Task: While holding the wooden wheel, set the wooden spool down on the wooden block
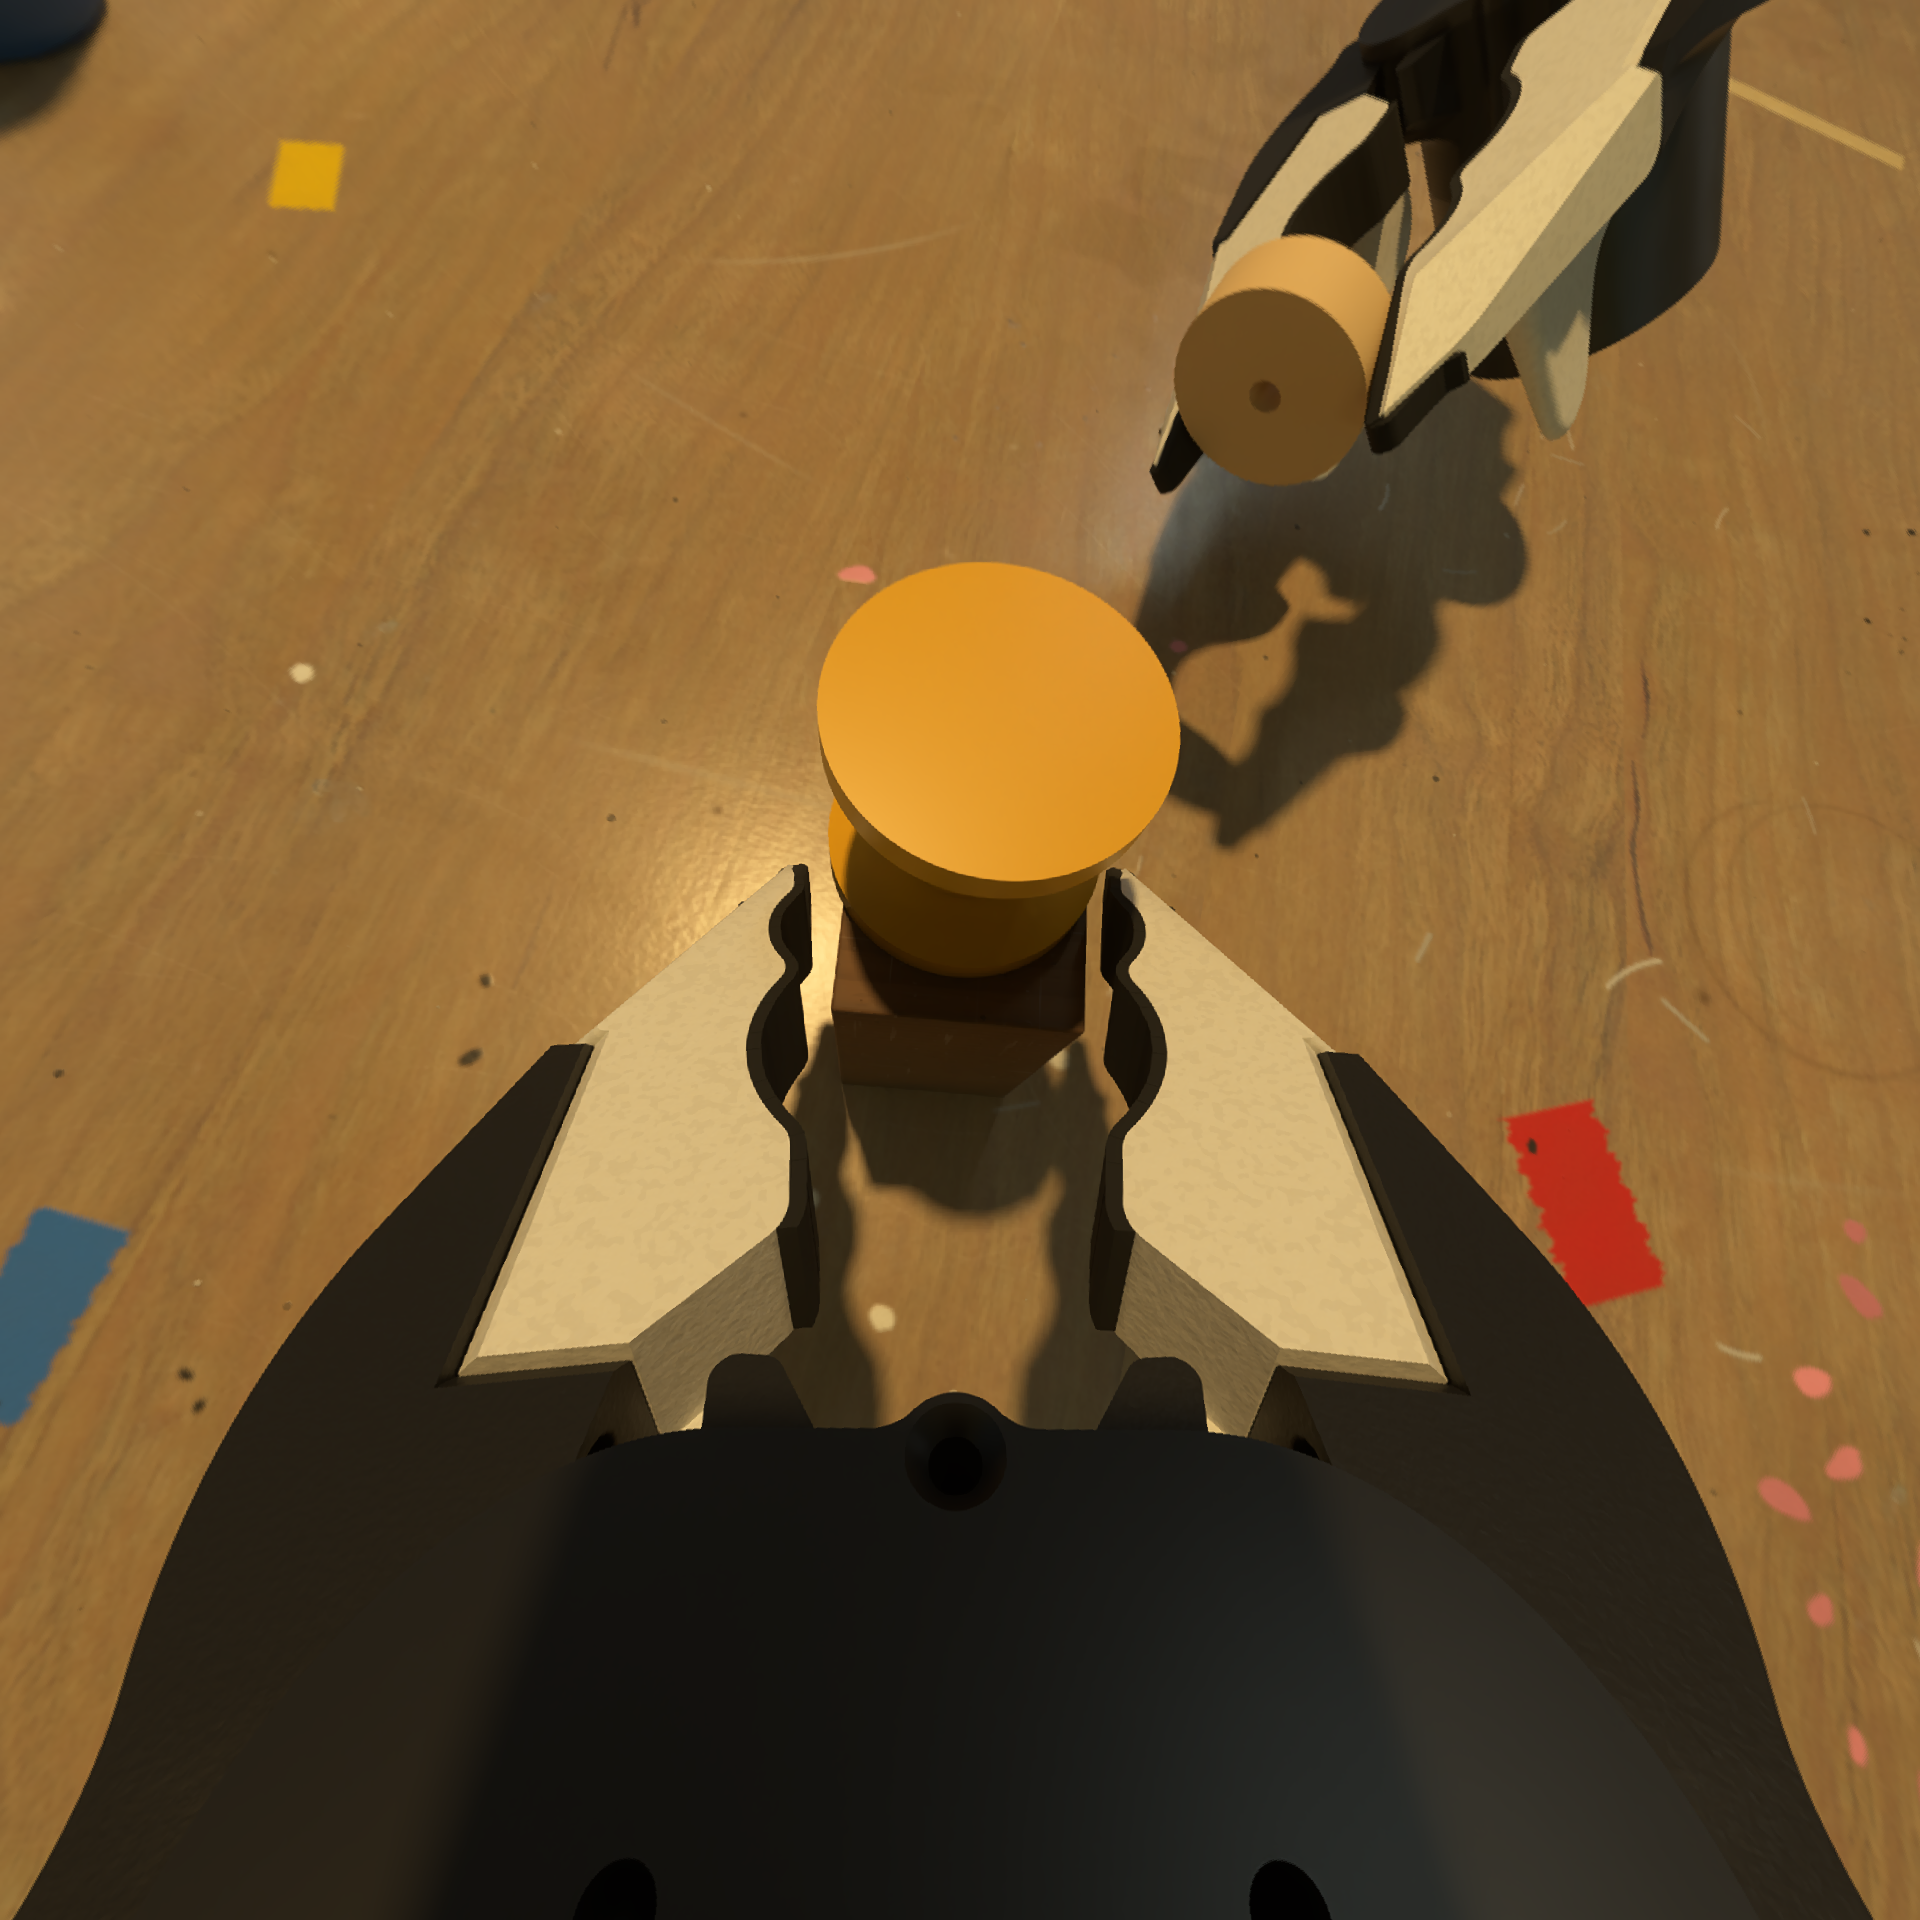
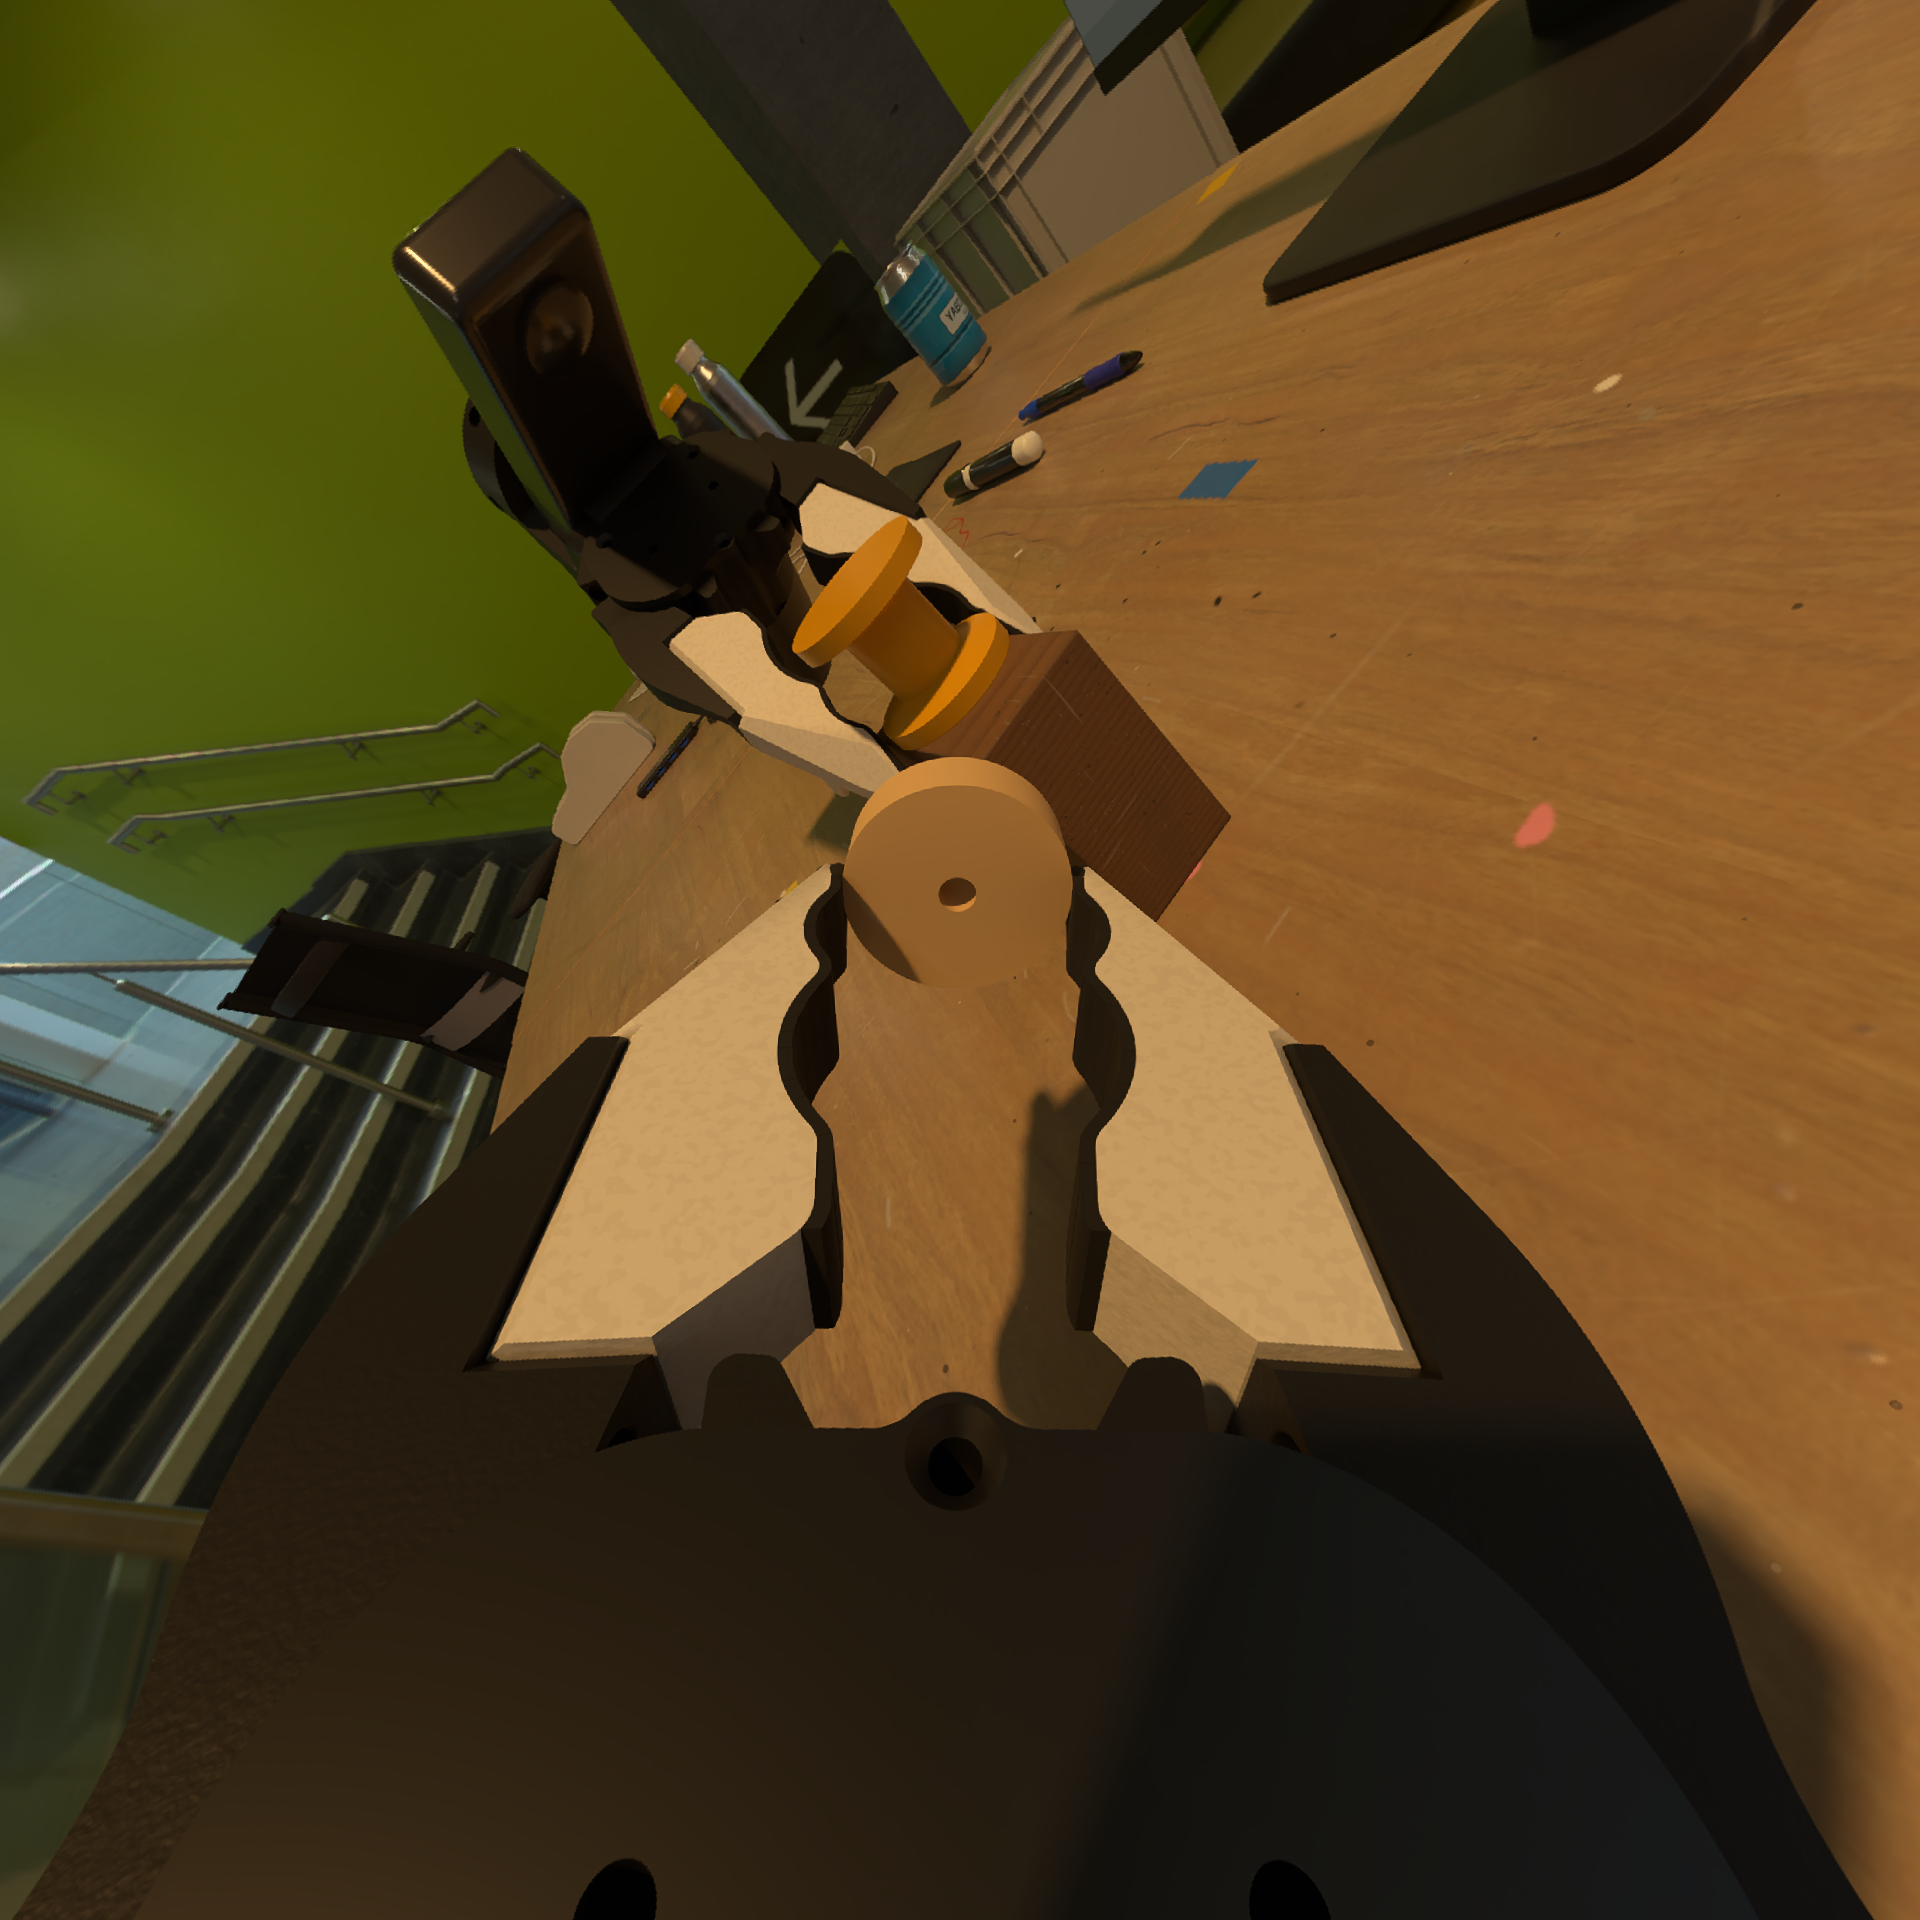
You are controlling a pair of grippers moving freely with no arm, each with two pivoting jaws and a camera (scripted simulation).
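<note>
The orange wooden spool (image 1: pixel 997 727) stands upright on the dark brown wooden block (image 1: pixel 935 1029) on the table. My left gripper (image 1: pixel 956 883) is open, one finger on each side of the spool's barrel with small gaps. My right gripper (image 1: pixel 1276 457), at the upper right, is shut on the pale wooden wheel (image 1: pixel 1273 384) and holds it above the table. In the right wrist view the wheel (image 2: pixel 956 883) sits between the fingertips of the right gripper (image 2: pixel 954 878). Just beyond it are the block (image 2: pixel 1091 758), the spool (image 2: pixel 904 634) and the left gripper (image 2: pixel 961 696).
Coloured patches mark the table: red (image 1: pixel 1584 1200), blue (image 1: pixel 52 1299), yellow (image 1: pixel 307 175). In the right wrist view a blue can (image 2: pixel 930 312), a blue pen (image 2: pixel 1081 384) and a black marker (image 2: pixel 992 462) lie far off. The table edge (image 2: pixel 540 935) runs along the left.
</note>
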